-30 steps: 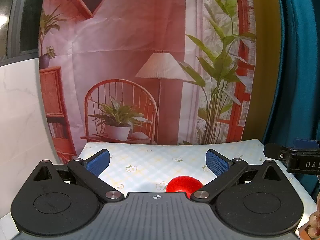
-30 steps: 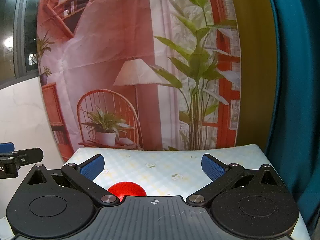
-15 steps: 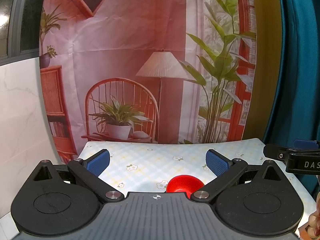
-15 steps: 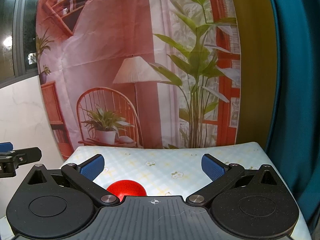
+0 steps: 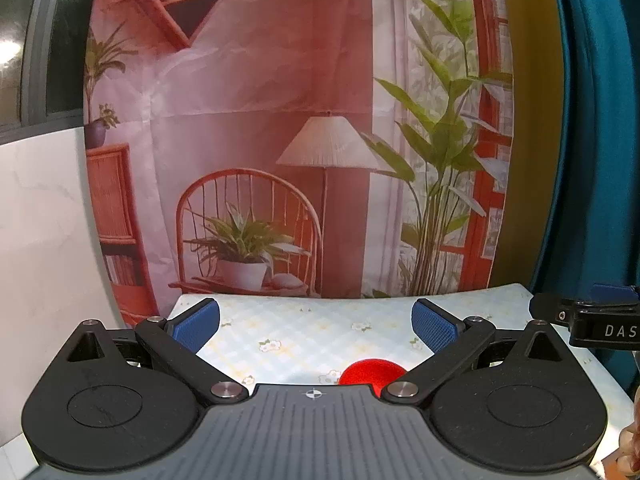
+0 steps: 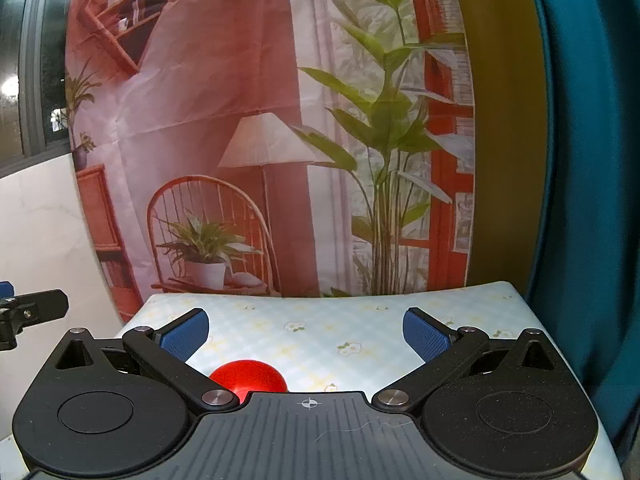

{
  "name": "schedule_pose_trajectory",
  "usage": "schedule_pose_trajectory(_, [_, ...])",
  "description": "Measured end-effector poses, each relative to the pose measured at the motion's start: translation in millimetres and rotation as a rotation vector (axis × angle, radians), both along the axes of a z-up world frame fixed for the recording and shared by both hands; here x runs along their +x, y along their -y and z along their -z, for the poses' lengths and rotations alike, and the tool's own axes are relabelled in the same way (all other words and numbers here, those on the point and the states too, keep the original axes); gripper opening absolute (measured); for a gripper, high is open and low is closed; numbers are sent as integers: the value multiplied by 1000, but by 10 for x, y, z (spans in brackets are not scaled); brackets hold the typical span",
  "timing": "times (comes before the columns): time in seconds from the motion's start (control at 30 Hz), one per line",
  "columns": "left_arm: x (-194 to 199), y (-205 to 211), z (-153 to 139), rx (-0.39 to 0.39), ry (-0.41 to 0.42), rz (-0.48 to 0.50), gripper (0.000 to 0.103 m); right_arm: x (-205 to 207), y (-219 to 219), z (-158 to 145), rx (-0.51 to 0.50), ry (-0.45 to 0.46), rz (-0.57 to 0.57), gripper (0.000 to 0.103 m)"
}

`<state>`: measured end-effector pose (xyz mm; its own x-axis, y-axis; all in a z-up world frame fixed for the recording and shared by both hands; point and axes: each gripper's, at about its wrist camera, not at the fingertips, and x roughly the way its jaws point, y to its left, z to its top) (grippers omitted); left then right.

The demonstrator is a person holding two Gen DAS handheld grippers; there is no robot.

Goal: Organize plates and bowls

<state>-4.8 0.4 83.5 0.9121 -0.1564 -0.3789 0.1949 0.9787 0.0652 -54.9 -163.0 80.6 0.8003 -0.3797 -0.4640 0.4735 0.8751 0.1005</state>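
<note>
A red bowl (image 5: 372,371) sits on the table, mostly hidden behind my left gripper's body; it looks upside down but I cannot be sure. It also shows in the right wrist view (image 6: 249,376), low and left of centre. My left gripper (image 5: 315,323) is open and empty, held above the table. My right gripper (image 6: 305,330) is open and empty too. The right gripper's tip shows at the right edge of the left wrist view (image 5: 588,314); the left gripper's tip shows at the left edge of the right wrist view (image 6: 32,308). No plates are in view.
The table has a pale checked cloth with small flowers (image 5: 320,328), also in the right wrist view (image 6: 340,320). A printed backdrop (image 5: 300,120) hangs right behind its far edge. A white wall is on the left, a teal curtain (image 6: 592,160) on the right.
Both cameras have tilted or dropped slightly, so the backdrop sits a little lower in view and the red bowl shows a bit more in the right wrist view. Both grippers stay open.
</note>
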Motion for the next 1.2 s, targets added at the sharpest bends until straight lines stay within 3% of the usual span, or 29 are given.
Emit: schedule_pose_trajectory(1.2, [-29, -18, -43, -11, 17, 0, 103, -50, -45, -37, -41, 28, 9, 103])
